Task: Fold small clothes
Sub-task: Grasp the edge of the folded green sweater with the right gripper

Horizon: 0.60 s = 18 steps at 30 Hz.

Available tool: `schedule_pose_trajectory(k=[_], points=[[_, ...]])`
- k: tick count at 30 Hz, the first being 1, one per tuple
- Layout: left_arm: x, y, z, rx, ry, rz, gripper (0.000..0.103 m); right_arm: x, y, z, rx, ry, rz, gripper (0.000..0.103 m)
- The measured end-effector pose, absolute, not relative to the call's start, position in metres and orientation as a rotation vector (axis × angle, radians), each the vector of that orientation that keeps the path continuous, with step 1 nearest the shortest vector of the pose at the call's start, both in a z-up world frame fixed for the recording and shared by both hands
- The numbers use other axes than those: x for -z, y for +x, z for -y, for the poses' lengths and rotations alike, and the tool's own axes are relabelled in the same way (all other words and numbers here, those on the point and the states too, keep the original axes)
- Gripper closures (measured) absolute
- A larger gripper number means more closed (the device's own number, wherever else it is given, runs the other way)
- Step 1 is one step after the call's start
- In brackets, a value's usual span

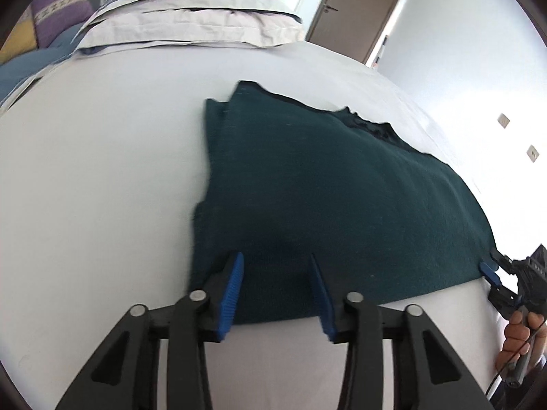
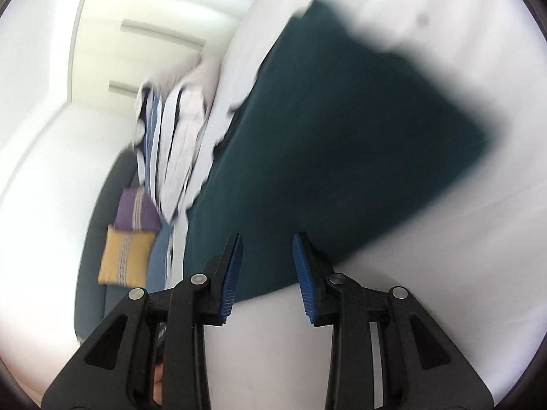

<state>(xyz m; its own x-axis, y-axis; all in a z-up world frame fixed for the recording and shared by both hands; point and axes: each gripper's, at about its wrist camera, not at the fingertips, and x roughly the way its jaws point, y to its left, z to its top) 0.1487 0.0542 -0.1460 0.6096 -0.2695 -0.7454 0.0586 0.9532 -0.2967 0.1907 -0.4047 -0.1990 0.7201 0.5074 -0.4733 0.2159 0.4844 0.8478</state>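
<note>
A dark green knitted garment [image 1: 324,198] lies spread flat on the white bed sheet [image 1: 102,171]. My left gripper [image 1: 277,259] is open, its blue-padded fingers [image 1: 234,283] over the garment's near edge. My right gripper shows at the garment's right corner in the left wrist view [image 1: 490,271]. In the blurred right wrist view the garment [image 2: 342,136] fills the middle, and my right gripper [image 2: 268,239] is open over its near corner, holding nothing.
A stack of striped pillows [image 1: 195,10] lies at the head of the bed. Purple [image 1: 61,7] and yellow [image 2: 124,259] cushions sit beside it. A brown door [image 1: 362,7] stands in the white wall beyond the bed. A hand [image 1: 519,335] holds the right gripper's handle.
</note>
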Motion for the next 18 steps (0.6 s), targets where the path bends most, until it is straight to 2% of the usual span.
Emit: schedule_pose_trajectory(k=[4, 6, 7, 8, 10, 14, 18], points=[[0.14, 0.138, -0.068, 0.15, -0.301, -0.891, 0.062, 0.184, 0.145, 0.469, -0.045, 1.105, -0.702, 0.071], [0.137, 0.133, -0.071, 0.134, -0.316, -0.887, 0.061, 0.179, 0.128, 0.487, 0.022, 1.091, -0.665, 0.061], [0.134, 0.13, -0.072, 0.128, -0.323, -0.886, 0.058, 0.175, 0.119, 0.492, 0.034, 1.082, -0.651, 0.059], [0.131, 0.126, -0.071, 0.112, -0.318, -0.882, 0.048, 0.171, 0.111, 0.493, 0.039, 1.07, -0.643, 0.056], [0.126, 0.12, -0.067, 0.09, -0.301, -0.869, 0.041, 0.164, 0.1, 0.493, 0.058, 1.026, -0.645, 0.05], [0.121, 0.115, -0.053, 0.122, -0.315, -0.873, 0.041, 0.153, 0.081, 0.511, 0.029, 1.013, -0.661, 0.048], [0.112, 0.117, -0.034, 0.171, -0.316, -0.87, 0.04, 0.154, 0.08, 0.526, -0.016, 1.038, -0.673, 0.042]])
